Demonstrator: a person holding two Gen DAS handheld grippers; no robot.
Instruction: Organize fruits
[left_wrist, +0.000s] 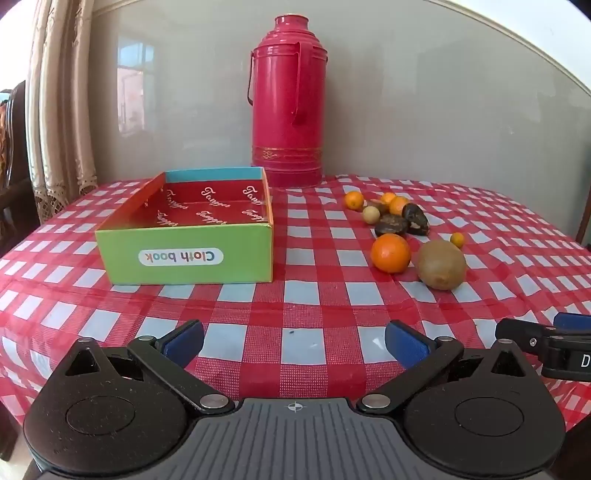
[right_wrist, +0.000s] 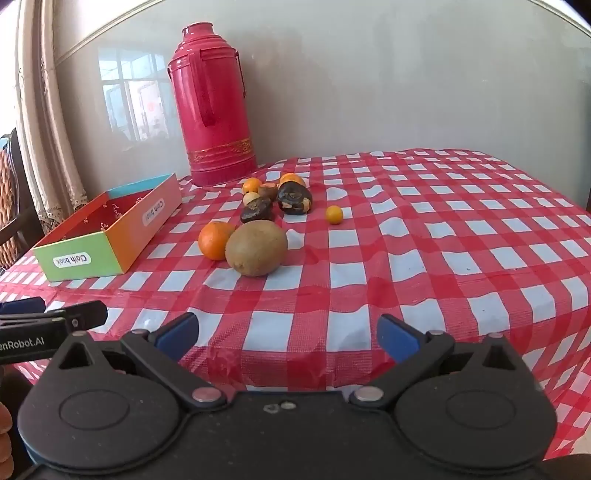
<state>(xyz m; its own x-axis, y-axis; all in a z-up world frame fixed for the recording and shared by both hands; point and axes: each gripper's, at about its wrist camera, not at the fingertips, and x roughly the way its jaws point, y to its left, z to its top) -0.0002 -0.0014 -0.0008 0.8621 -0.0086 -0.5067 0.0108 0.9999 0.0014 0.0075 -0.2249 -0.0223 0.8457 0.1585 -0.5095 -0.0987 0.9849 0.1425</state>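
Two grippers, left gripper (left_wrist: 294, 341) and right gripper (right_wrist: 288, 334), jaws wide, holding nothing, above checked tablecloth (left_wrist: 317, 295); kiwi (right_wrist: 256, 247) touching orange (right_wrist: 215, 240) beside open box (left_wrist: 184, 254).

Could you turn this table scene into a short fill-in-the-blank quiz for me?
1. The box holds ____ fruit.
2. The tall flask behind the box is ____ in colour.
3. The kiwi lies right beside an ____.
4. Both the left tool and the right tool are ____, holding nothing.

Missing words: no; red; orange; open
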